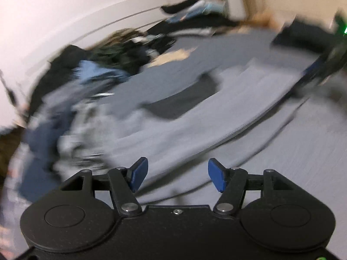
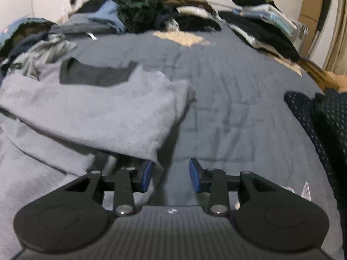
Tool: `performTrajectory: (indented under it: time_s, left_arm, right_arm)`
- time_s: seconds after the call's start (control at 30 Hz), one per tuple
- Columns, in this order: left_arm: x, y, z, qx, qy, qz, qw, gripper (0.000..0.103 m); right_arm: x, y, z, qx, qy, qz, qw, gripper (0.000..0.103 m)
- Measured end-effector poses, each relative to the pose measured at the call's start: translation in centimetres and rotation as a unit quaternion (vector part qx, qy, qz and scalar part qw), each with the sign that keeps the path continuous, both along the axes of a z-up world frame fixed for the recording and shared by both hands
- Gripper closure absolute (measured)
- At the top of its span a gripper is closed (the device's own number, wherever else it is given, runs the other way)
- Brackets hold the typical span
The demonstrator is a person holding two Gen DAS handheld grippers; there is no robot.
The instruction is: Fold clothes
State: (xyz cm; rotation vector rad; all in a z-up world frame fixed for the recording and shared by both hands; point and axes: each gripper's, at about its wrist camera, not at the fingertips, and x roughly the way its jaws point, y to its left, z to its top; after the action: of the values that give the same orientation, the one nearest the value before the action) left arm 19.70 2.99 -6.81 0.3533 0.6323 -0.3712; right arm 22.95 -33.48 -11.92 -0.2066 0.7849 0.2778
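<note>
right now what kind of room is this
Most likely a bedroom. A bed with a grey-blue quilt fills the view, a grey shirt lies spread on it, and a clothes pile runs along the far edge by a white wall.

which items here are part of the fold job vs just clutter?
In the job:
- grey shirt, partly folded on the bed
- left gripper, open, nothing between its pads
- right gripper, open, shirt edge beside one pad

Lying about:
- heap of clothes along the far edge of the bed
- dark mesh garment at the right
- grey-blue bedspread
</note>
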Motion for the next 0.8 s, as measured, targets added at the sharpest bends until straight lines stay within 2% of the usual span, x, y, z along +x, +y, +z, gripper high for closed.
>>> performTrajectory:
  time_s: [0.07, 0.1, 0.2, 0.4, 0.47, 0.57, 0.67, 0.7, 0.73, 0.77, 0.8]
  left_arm:
    - [-0.3, -2.8, 0.1, -0.073, 0.025, -0.019, 0.9968, 0.042]
    - [-0.2, -4.3, -0.3, -0.115, 0.043, -0.022, 0.9922, 0.042]
    - [0.7, -9.1, -2.0, -0.215, 0.093, -0.028, 0.9718, 0.05]
    - [4.5, -15.1, -4.9, -0.275, 0.139, -0.008, 0.9513, 0.054]
    - [5.4, -15.6, -5.4, -0.279, 0.147, 0.009, 0.9489, 0.055]
    - [6.4, -16.4, -6.4, -0.286, 0.169, 0.032, 0.9427, 0.055]
    - [7.0, -16.7, -7.3, -0.298, 0.178, 0.048, 0.9365, 0.073]
    - [7.0, -16.9, -7.4, -0.303, 0.175, 0.043, 0.9358, 0.084]
    - [6.8, -17.4, -7.2, -0.295, 0.167, 0.029, 0.9403, 0.088]
    - [6.6, -17.9, -6.9, -0.285, 0.157, 0.013, 0.9454, 0.089]
    - [6.0, -18.7, -6.6, -0.261, 0.14, -0.012, 0.955, 0.089]
  right_arm:
    - [-0.3, 0.5, 0.1, -0.004, -0.013, 0.014, 1.0, 0.068]
    - [-0.2, 0.5, -0.1, -0.005, -0.013, 0.012, 1.0, 0.068]
    - [0.5, 0.0, -0.6, 0.013, 0.001, -0.005, 1.0, 0.068]
    - [1.2, -2.0, 0.2, 0.11, 0.006, -0.035, 0.993, 0.068]
    - [1.6, -2.4, 0.3, 0.14, 0.012, -0.044, 0.989, 0.068]
    - [1.7, -2.4, 0.2, 0.144, 0.015, -0.045, 0.989, 0.068]
    - [1.8, -2.5, 0.3, 0.151, 0.019, -0.045, 0.987, 0.068]
    - [1.8, -2.6, 0.4, 0.153, 0.019, -0.045, 0.987, 0.068]
    - [1.8, -2.7, 0.5, 0.156, 0.018, -0.046, 0.986, 0.068]
    - [1.8, -2.9, 0.5, 0.162, 0.019, -0.048, 0.985, 0.068]
    - [1.8, -3.1, 0.5, 0.168, 0.02, -0.05, 0.984, 0.068]
